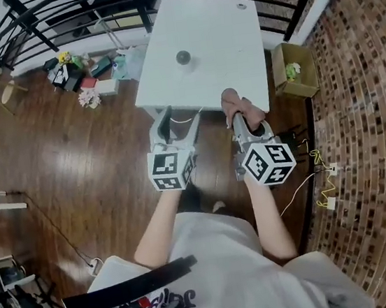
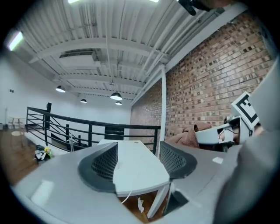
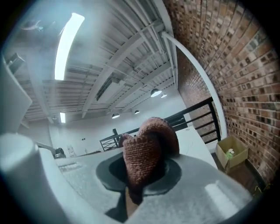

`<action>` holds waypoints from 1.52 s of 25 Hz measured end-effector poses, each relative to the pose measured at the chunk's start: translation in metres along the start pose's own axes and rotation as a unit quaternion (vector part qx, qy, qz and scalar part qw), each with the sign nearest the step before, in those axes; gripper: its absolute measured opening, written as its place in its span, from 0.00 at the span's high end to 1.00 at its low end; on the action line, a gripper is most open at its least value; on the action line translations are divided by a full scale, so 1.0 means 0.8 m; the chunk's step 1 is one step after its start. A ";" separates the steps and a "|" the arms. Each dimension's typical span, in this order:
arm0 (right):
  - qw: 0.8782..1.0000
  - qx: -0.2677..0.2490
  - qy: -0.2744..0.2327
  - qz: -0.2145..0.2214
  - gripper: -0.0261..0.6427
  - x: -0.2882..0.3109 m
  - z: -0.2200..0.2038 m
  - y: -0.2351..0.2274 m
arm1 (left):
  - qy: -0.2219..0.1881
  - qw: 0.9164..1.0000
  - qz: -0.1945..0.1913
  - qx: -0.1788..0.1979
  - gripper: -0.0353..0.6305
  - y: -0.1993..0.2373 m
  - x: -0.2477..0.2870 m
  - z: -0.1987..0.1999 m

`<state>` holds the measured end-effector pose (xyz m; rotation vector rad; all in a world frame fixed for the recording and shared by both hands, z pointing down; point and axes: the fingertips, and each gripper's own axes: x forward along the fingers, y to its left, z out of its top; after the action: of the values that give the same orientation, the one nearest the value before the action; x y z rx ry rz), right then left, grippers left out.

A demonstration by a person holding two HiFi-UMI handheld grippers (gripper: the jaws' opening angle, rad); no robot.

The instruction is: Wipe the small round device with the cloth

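Nearest me, both arms reach forward over the wood floor [image 1: 75, 172]. My left gripper [image 1: 173, 119] has its jaws apart with nothing in them; in the left gripper view the gap frames the near end of the table [image 1: 225, 47]. My right gripper [image 1: 245, 123] is clamped on the cloth [image 1: 236, 103], a brown knitted wad that bulges up out of the pads, right at the table's near edge. Both grippers sit at that near side.

The table is white and rectangular, and bare except for the device [image 1: 183, 57]. This is a small dark round thing sitting alone near the middle, well apart from both grippers.

Right of the table a cardboard box [image 1: 294, 73] stands on the floor beside the brick wall [image 1: 368, 91]. Left of the table, clutter [image 1: 76, 73] lies on the floor. Beyond, a black railing [image 1: 123, 0] closes the far side. White ceiling beams and hanging lamps [image 2: 116, 96] show overhead.
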<state>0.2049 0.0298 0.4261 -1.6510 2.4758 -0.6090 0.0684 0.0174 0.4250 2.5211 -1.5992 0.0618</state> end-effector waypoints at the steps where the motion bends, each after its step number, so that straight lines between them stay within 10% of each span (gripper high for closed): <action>1: 1.000 -0.003 -0.005 0.005 0.92 -0.014 0.004 0.010 | -0.002 1.000 -0.004 -0.001 0.46 -0.009 -0.012 0.007; 12: 0.994 -0.100 -0.054 -0.004 0.92 -0.066 0.046 0.098 | -0.079 0.996 -0.005 0.048 0.55 -0.024 -0.090 0.095; 20: 0.997 -0.055 -0.048 -0.003 0.92 -0.036 0.029 0.153 | 0.027 0.998 0.024 0.055 0.35 0.058 -0.095 0.035; 33: 0.994 -0.085 -0.063 -0.028 0.92 -0.023 0.035 0.174 | -0.065 0.996 0.026 0.057 0.54 0.095 -0.118 0.091; 38: 0.994 -0.082 -0.065 -0.034 0.92 -0.023 0.038 0.170 | -0.133 0.991 0.002 0.000 0.60 0.082 -0.134 0.130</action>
<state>0.1039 0.0834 0.3439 -1.7758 2.4424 -0.2991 -0.0419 0.0700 0.3168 2.6165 -1.6933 -0.2874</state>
